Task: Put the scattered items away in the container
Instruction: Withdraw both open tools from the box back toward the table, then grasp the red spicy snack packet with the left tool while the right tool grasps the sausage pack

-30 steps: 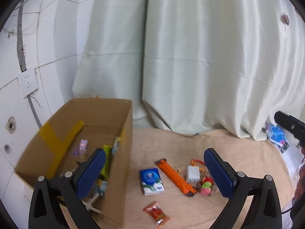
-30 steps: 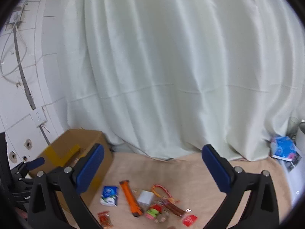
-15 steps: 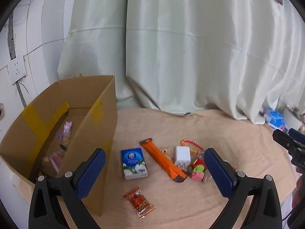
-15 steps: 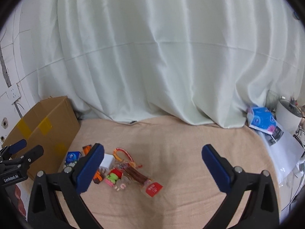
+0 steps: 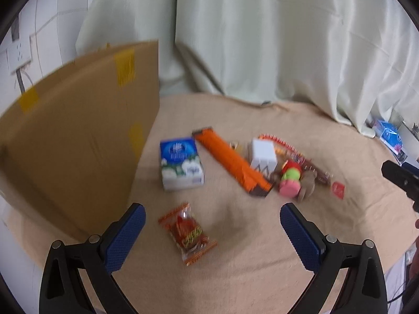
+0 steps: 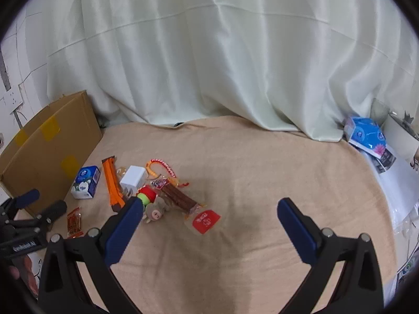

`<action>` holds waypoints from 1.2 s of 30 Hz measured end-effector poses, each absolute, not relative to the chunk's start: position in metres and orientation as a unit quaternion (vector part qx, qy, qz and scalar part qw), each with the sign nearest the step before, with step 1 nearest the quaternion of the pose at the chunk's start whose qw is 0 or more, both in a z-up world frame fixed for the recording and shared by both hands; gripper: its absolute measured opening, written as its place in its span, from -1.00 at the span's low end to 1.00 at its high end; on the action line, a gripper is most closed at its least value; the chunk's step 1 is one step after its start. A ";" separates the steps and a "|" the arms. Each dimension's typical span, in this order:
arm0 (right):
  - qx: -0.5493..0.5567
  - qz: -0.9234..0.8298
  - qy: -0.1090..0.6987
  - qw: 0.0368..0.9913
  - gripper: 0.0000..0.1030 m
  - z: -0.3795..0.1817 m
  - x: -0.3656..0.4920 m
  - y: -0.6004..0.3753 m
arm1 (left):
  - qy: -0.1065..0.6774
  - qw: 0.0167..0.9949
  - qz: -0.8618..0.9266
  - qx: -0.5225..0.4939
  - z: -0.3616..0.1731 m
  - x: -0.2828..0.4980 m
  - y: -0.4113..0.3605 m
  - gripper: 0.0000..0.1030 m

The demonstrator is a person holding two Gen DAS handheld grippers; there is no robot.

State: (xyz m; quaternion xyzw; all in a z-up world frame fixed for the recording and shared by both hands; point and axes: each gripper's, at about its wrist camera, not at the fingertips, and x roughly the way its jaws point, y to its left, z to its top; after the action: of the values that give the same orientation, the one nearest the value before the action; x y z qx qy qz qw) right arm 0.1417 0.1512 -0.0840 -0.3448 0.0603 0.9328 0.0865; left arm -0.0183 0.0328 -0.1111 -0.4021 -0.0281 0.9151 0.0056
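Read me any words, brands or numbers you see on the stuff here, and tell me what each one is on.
No text can be read for certain.
Left gripper body label: white lettering, too blurred.
Blue tissue pack: print blurred.
Orange snack packet: lettering blurred.
Red sachet: white marks, too small.
Red strap: printed characters, too small.

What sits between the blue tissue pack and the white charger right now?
The long orange wrapper lies diagonally between the blue tissue pack and the white charger; both wrist views show it.
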 end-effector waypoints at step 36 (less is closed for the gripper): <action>-0.415 0.907 0.049 0.050 1.00 -0.145 0.101 0.139 | -0.061 -0.008 0.917 -0.393 -0.154 -0.034 -0.003 -0.35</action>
State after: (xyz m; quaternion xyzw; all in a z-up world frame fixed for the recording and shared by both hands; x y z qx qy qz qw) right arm 0.1011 0.1392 -0.1450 -0.4151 0.0490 0.9071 0.0495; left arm -0.0336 -0.0026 -0.1538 -0.3931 -0.0610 0.9174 -0.0076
